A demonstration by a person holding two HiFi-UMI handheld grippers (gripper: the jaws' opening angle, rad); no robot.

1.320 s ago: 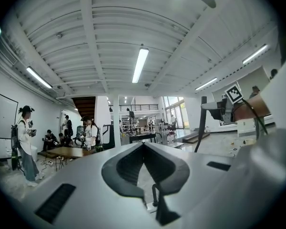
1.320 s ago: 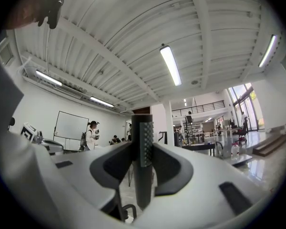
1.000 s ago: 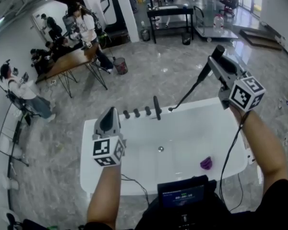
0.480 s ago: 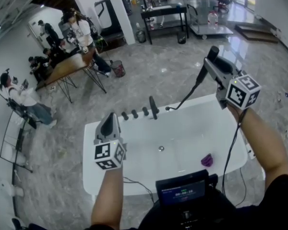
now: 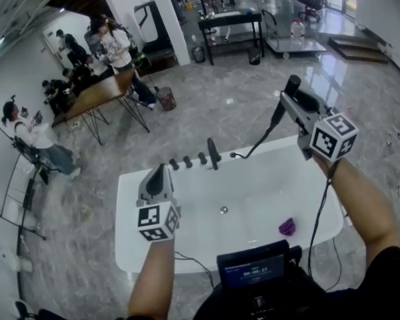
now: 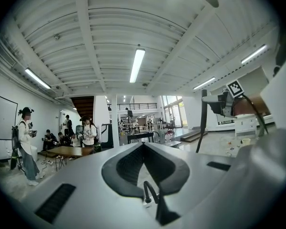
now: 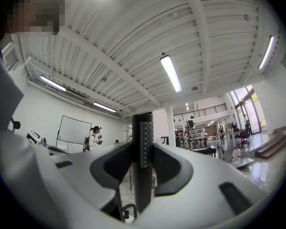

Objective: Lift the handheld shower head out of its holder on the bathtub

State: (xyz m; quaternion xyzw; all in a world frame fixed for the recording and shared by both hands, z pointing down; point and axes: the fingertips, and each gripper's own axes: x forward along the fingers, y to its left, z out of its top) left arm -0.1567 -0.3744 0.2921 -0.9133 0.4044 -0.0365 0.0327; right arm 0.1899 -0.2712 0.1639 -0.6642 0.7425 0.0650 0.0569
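Observation:
My right gripper (image 5: 288, 100) is shut on the black handheld shower head (image 5: 292, 83) and holds it in the air above the far right rim of the white bathtub (image 5: 129, 202). The hose (image 5: 255, 141) droops from it to the tub's far edge, beside the black faucet spout (image 5: 214, 153) and knobs (image 5: 187, 160). In the right gripper view the shower head (image 7: 142, 166) stands upright, pinched between both pads. My left gripper (image 5: 159, 169) hovers over the tub's left end, shut with nothing in it; its pads (image 6: 128, 163) meet at the tips.
A purple object (image 5: 287, 227) lies on the tub floor near the drain (image 5: 223, 209). A device with a screen (image 5: 253, 269) sits at the near rim. Several people are at a wooden table (image 5: 97, 93) back left. A bin (image 5: 165, 97) and a black bench (image 5: 231, 20) stand beyond on the marble floor.
Both grippers have drifted a little lower and nearer over the tub. The right one still grips the shower head; the left stays shut.

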